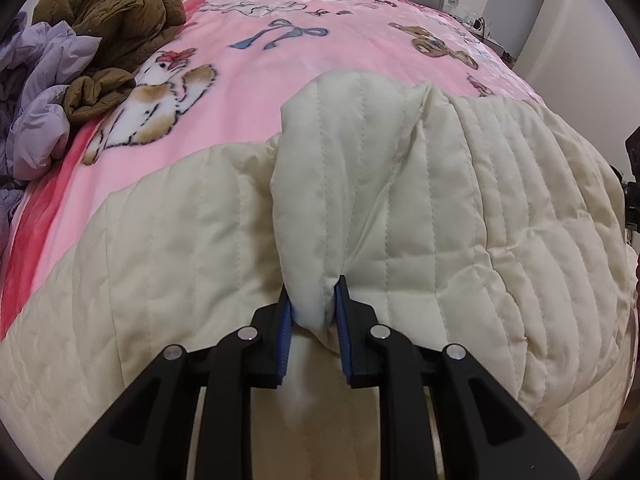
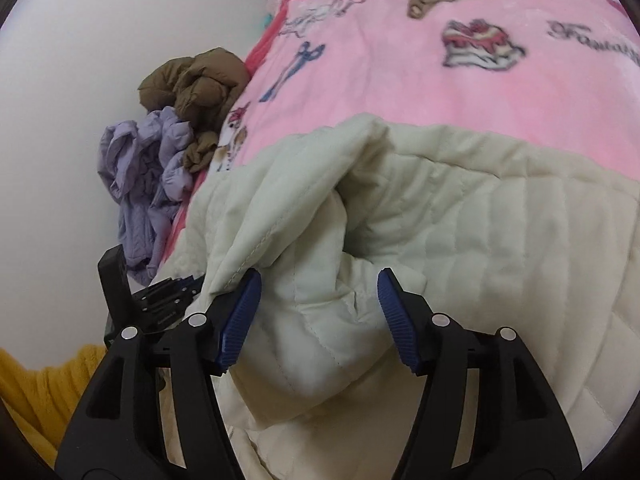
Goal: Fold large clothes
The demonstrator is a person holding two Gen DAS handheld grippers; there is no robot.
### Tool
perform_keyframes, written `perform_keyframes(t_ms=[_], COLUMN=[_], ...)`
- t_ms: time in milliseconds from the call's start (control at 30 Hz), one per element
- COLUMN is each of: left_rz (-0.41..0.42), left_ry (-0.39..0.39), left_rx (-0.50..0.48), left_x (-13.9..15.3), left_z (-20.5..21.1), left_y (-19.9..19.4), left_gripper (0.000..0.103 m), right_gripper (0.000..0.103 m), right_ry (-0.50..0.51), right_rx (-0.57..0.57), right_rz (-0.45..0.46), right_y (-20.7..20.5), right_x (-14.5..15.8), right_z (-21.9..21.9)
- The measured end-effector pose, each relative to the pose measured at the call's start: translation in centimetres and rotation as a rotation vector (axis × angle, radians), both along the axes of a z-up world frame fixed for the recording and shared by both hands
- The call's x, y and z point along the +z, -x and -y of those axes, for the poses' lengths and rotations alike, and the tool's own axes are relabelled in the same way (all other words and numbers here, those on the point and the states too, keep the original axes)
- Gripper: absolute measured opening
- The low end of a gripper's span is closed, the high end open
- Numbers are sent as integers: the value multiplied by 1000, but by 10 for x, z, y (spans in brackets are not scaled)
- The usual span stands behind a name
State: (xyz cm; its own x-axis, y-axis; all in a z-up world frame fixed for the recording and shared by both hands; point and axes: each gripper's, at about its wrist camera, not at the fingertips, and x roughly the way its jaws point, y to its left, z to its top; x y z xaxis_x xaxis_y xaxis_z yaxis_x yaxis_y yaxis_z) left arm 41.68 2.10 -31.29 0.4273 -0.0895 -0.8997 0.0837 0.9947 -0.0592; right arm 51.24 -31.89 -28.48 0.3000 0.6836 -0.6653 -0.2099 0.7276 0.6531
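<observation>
The cream quilted jacket point(image 1: 460, 208) lies spread across the near half of the bed, over the pink cartoon blanket point(image 1: 248, 92), filling the lower and right parts of the left wrist view. The left tool point(image 1: 314, 300) is clenched on a raised fold of the jacket, probably a sleeve or front edge, at lower centre of the frame. The right tool point(image 2: 320, 292) has its jaws spread apart with bunched jacket fabric point(image 2: 304, 320) lying between them; it does not look closed on anything.

To do this fold well, I judge the right tool should close on one firm edge near the seam, not on a loose bunch. Both tools should then carry the flap level, keeping it taut, and lay it flat across the body panel. The brown coat point(image 1: 108, 20) and lilac garment point(image 1: 48, 92), piled at upper left, sit well apart and should not interfere.
</observation>
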Motion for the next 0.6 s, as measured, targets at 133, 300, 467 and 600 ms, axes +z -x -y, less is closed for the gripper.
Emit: perform_keyframes(t_ms=[133, 300, 467, 600], left_rz=[-2, -1, 0, -2], left_ry=[0, 3, 5, 7], left_rx=[4, 5, 11, 13], left_x=[0, 0, 0, 0], left_z=[0, -1, 0, 0], left_y=[0, 1, 1, 1], left_gripper=[20, 20, 20, 20], right_gripper=[68, 87, 18, 12], right_ry=[118, 219, 258, 298], right_rx=[61, 86, 170, 175], right_rz=[38, 17, 48, 41], right_y=[-4, -15, -15, -15], right_x=[3, -8, -10, -3], right_z=[-18, -23, -33, -34])
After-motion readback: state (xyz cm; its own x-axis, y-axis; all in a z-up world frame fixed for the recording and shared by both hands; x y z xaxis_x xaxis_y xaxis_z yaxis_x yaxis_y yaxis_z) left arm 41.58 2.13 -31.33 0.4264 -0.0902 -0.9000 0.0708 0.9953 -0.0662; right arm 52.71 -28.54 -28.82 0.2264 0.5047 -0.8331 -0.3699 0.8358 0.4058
